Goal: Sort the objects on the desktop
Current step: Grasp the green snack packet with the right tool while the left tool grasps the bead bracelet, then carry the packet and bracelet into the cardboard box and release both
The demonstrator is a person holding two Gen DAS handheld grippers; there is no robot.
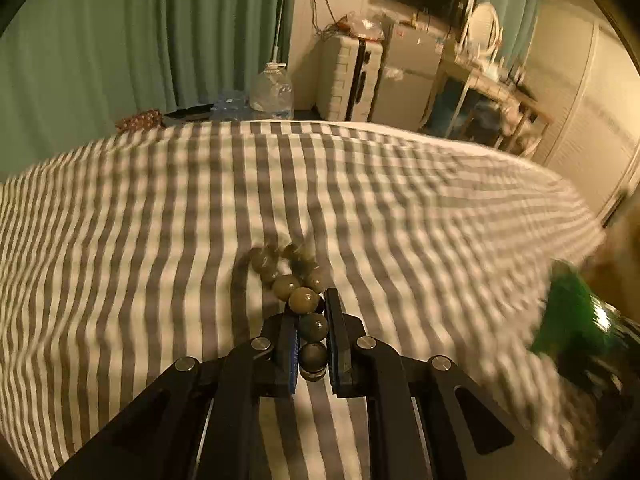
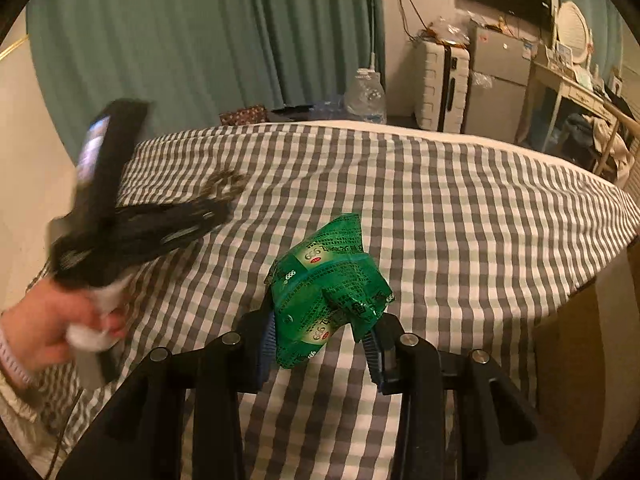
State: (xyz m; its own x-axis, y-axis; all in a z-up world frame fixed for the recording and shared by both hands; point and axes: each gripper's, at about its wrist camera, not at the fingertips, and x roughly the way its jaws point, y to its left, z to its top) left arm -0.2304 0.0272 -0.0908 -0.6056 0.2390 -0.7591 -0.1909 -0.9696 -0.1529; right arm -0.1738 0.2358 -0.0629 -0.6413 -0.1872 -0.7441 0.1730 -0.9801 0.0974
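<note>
1. Over on the left, the left gripper point(image 1: 311, 320) has its jaws clenched on a bead bracelet point(image 1: 294, 280). A few of the dark olive beads sit right between the fingers, and the rest of the string trails out ahead toward the far side, seemingly draped on the checked tablecloth point(image 1: 160, 220). The left wrist view is pretty smeared, so I'd guess the hand is moving, but that's only a guess.

2. From the right wrist view you can also see the left gripper's body point(image 2: 120, 220) out at the left edge, all blurry, with the person's hand point(image 2: 52, 332) wrapped round its handle.

3. Middle-right: the right gripper point(image 2: 324, 332) is grasping a green packet point(image 2: 324, 292), a crinkly foil sachet bundle with "999" printed on it. It's held up off the cloth, near the near edge of the table, jaws closed in on it from both sides.

4. So step-wise I'd say both items are picked up and we're in the carry/place part of the sorting. No bin or tray shows in either view, so I can't tell where each one is meant to go.

5. Next move, my take: bring each thing over its spot, lower it, then let go. The bracelet is floppy and could snag or swing, so set it down slowly. The packet is slippery foil, so don't loosen early.

6. Far background: green curtain point(image 2: 200, 32), water jug point(image 2: 366, 94), suitcase point(image 2: 440, 84).
</note>
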